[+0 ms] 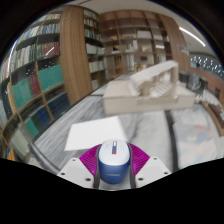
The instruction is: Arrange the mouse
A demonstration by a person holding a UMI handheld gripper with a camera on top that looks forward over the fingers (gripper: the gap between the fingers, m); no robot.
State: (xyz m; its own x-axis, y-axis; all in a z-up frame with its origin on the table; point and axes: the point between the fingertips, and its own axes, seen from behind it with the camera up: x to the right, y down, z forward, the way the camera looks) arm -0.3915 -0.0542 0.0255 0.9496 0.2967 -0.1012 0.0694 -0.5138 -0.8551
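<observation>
Blue and white mouse (112,160), lengthwise between the gripper (112,163) pads, both pink pads pressing its sides

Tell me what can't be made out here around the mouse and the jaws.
- Mouse, gripper view: its near end and underside are cut off between the pads, so whether it is lifted or resting is unclear.
- Box beyond the mouse: any markings are too small to tell.
- Bookshelves: book titles too small and blurred.
- Table: its near part is hidden by the mouse and fingers.
</observation>
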